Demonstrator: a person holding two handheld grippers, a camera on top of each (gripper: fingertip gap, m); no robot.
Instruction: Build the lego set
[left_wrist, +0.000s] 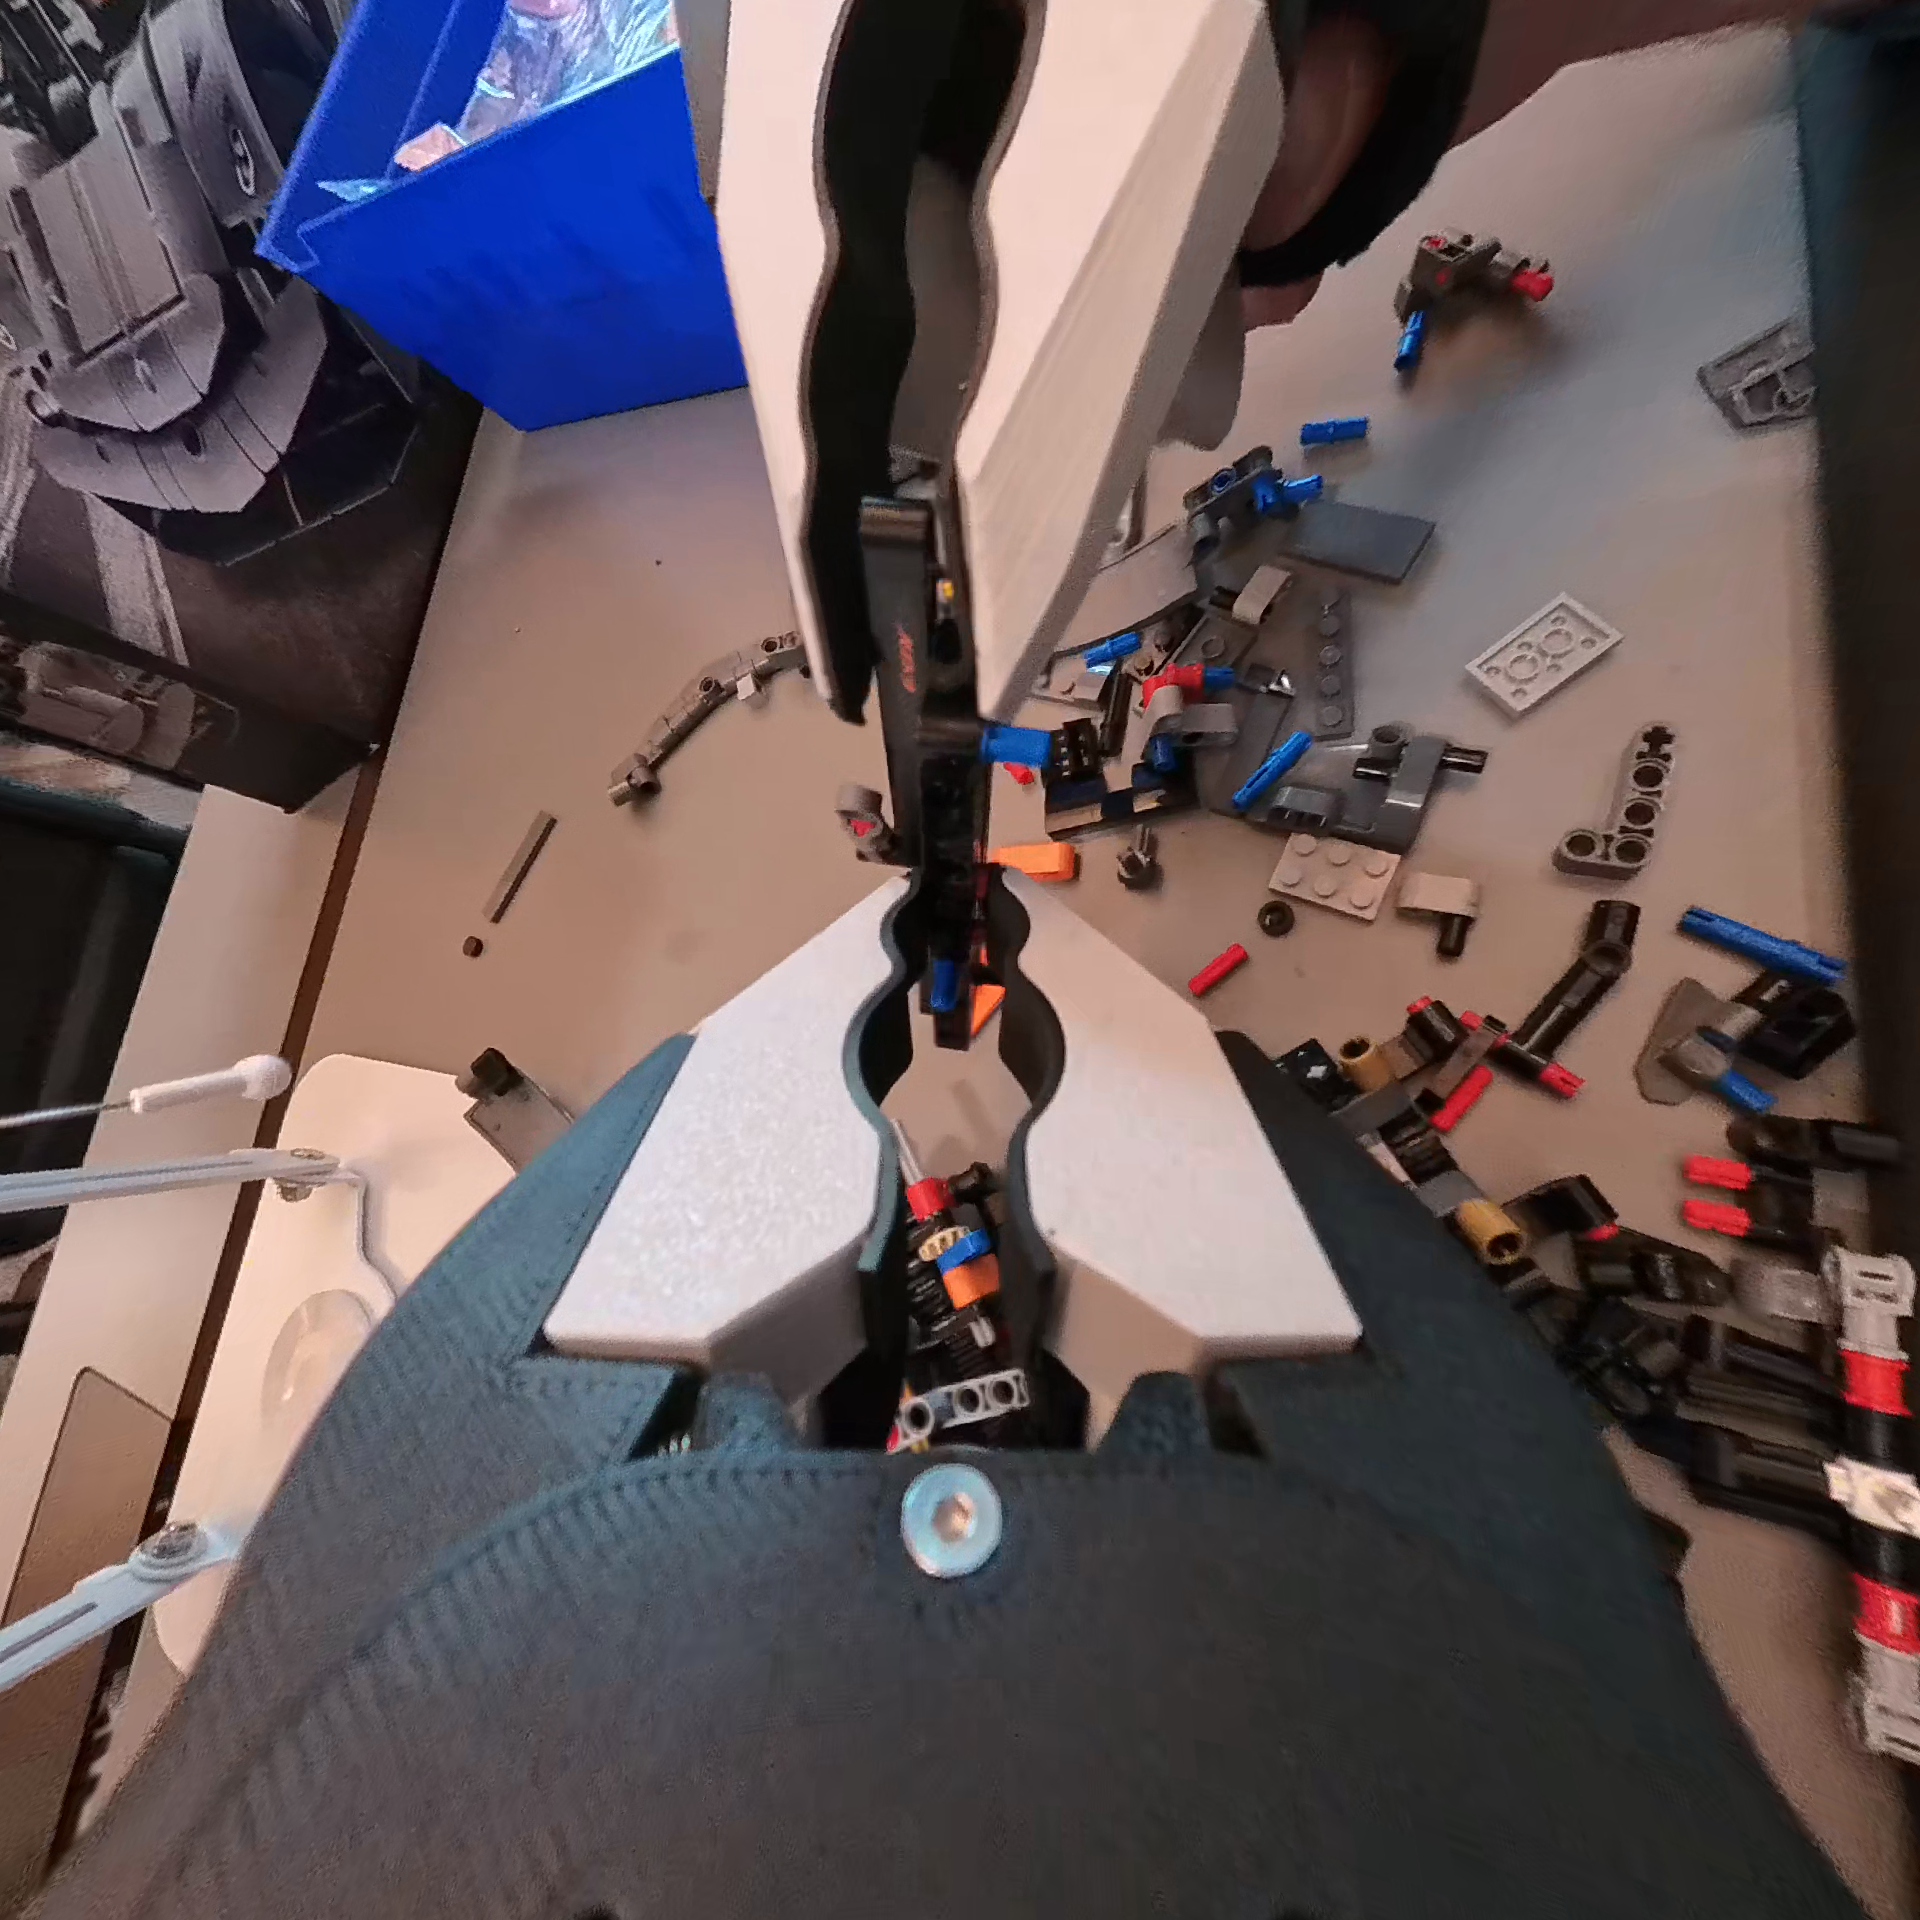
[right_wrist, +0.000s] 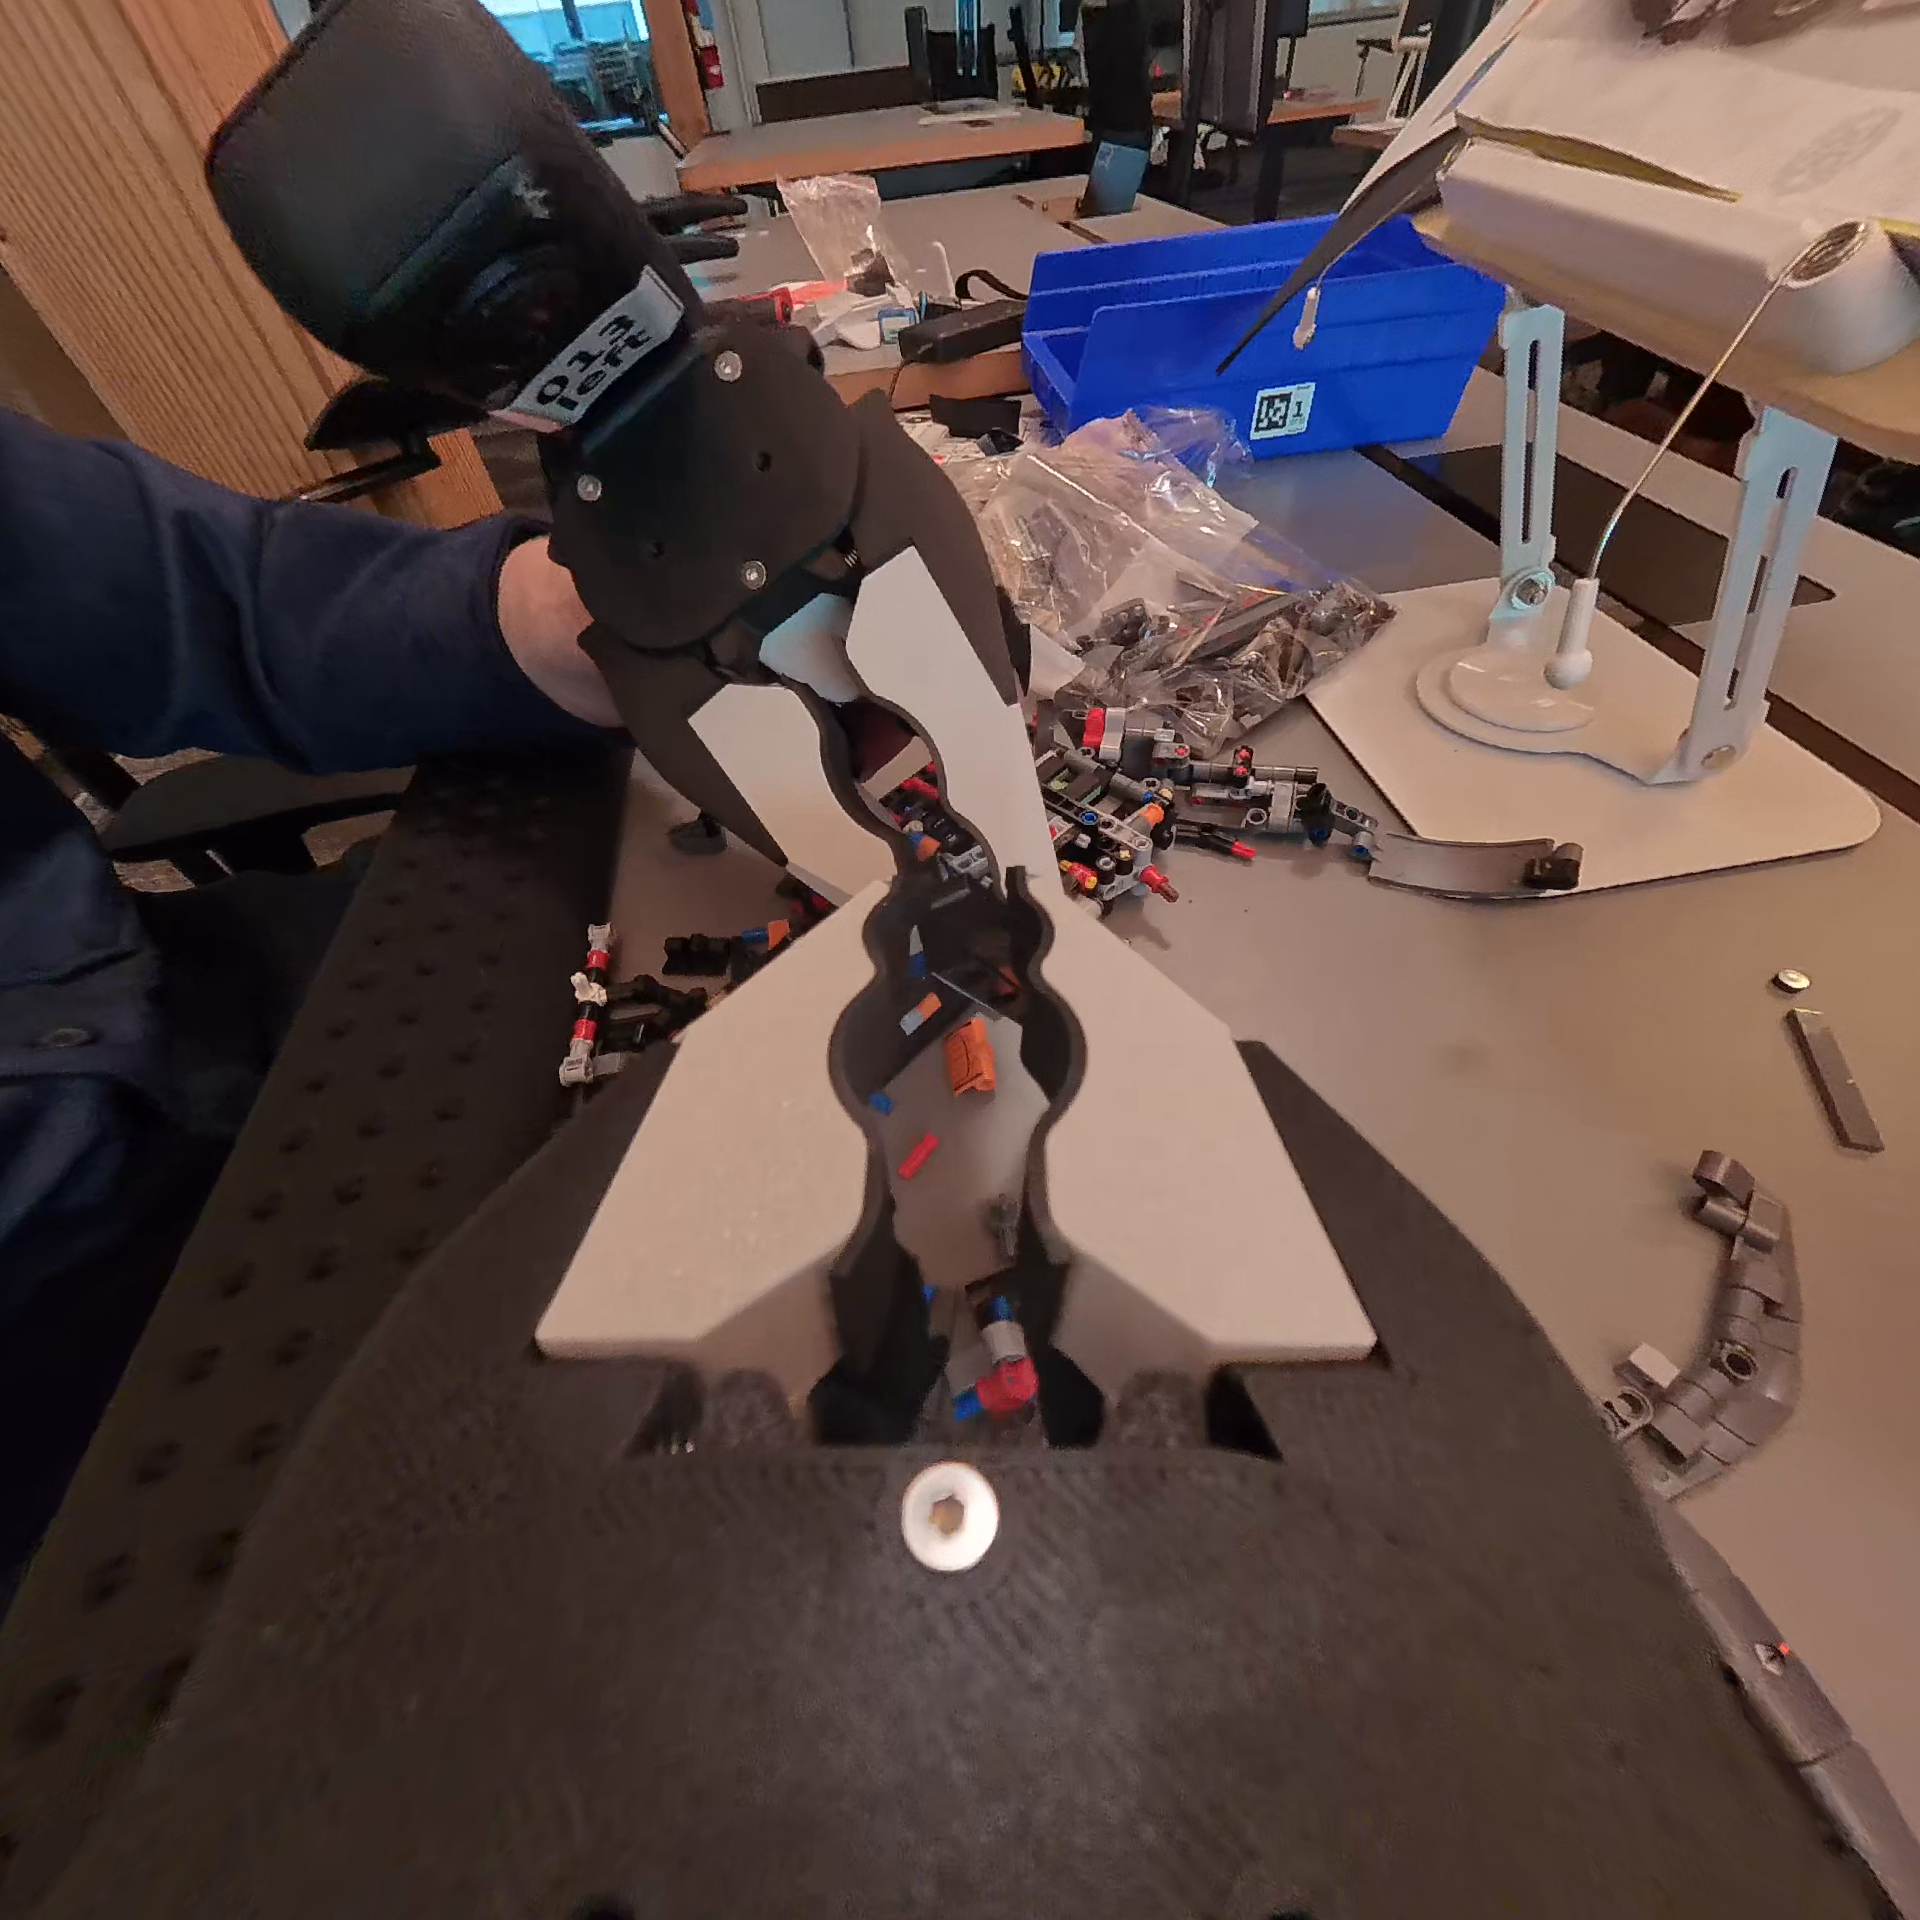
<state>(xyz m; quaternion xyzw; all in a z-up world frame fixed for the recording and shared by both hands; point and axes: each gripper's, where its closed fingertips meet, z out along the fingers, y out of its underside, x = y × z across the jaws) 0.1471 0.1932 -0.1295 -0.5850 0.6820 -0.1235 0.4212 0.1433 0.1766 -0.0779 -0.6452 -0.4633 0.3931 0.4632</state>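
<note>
Left wrist view: your left gripper (left_wrist: 951, 914) is closed on the lower end of a long black beam assembly (left_wrist: 940, 800), its tips pinching it just above an orange wedge and a blue pin. The right gripper (left_wrist: 914, 686) comes in from above and clamps the same assembly at its upper end, so both tongs hold one piece between them, above the table (left_wrist: 644, 644). A blue pin (left_wrist: 1013, 744) sticks out of the assembly's side, just below the right gripper's tips. To the right lies a wide scatter of loose parts (left_wrist: 1351, 748): grey plates, black connectors, blue and red pins. A curved grey piece (left_wrist: 707, 712) sits apart on the left, and a blue bin (left_wrist: 520, 260) stands beyond it.

Right wrist view: your right gripper (right_wrist: 951, 899) meets the left gripper (right_wrist: 914, 831) tip to tip over the pile, both gripping the black assembly, which is mostly hidden between the fingers here. Behind them lie a larger built section (right_wrist: 1174, 790) with red and blue pins, a plastic bag of parts (right_wrist: 1143, 561) and the blue bin (right_wrist: 1247, 322). A curved grey strip (right_wrist: 1725, 1330) lies on the right.

Judging by this, the build looks to be at an early or middle stage: a few sub-assemblies exist, but many loose pieces and an unemptied bag remain.
</note>
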